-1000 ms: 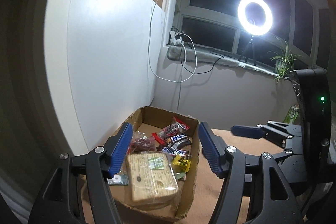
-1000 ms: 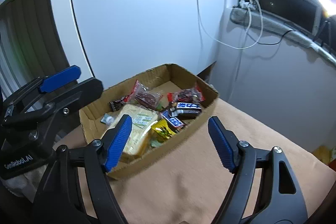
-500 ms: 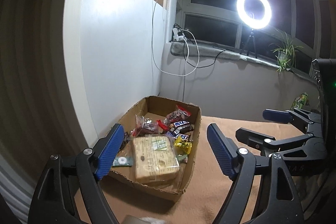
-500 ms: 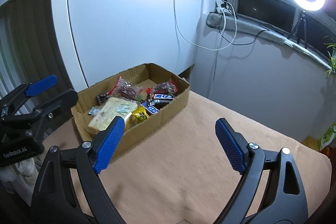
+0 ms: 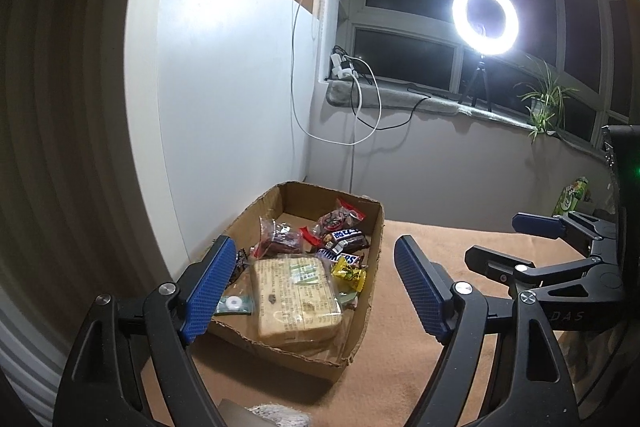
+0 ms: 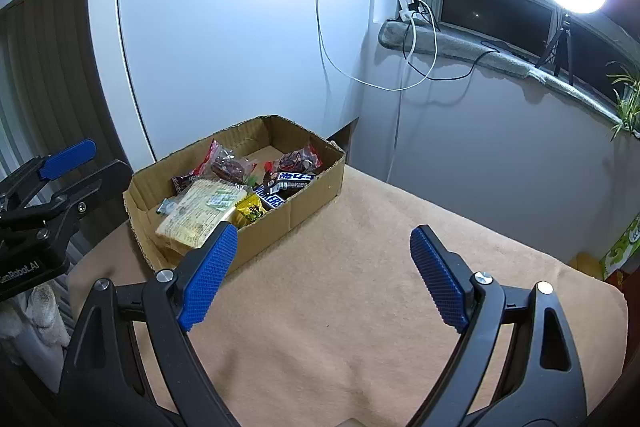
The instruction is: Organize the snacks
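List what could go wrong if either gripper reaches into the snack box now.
The big cracker pack fills the near end of the cardboard box, so open fingers may catch its torn wall. The candy bars overlap, so a grab may drag two. The left gripper and right gripper could collide.

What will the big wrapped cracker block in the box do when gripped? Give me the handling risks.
The cracker block looks rigid and flat-sided, so it should hold its shape and not roll. Its clear wrapper looks glossy and loose, so the pads may slip. Crackers probably crack under a hard squeeze. It fills much of the cardboard box.
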{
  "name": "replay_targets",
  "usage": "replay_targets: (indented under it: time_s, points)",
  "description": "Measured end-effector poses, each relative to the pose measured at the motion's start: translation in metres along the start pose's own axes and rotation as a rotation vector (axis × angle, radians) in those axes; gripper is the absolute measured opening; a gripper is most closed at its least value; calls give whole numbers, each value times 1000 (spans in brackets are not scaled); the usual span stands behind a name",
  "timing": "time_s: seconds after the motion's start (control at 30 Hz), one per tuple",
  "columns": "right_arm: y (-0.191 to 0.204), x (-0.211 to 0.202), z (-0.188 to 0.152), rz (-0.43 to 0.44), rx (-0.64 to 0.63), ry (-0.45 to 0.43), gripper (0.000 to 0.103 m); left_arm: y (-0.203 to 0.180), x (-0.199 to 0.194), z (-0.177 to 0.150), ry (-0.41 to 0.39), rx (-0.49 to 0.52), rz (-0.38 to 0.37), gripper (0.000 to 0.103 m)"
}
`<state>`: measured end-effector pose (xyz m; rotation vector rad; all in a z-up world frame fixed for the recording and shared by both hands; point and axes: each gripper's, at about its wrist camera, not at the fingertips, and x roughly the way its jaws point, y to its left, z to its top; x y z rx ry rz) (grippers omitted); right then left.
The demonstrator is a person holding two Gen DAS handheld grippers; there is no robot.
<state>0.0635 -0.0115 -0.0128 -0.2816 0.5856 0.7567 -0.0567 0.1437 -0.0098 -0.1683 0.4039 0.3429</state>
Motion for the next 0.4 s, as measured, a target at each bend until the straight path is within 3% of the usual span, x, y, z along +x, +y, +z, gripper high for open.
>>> replay_targets:
  time_s: [0.4]
  points:
    - [-2, 1, -2, -1, -1, 9, 91, -2, -4, -2, -11, 11, -10, 82]
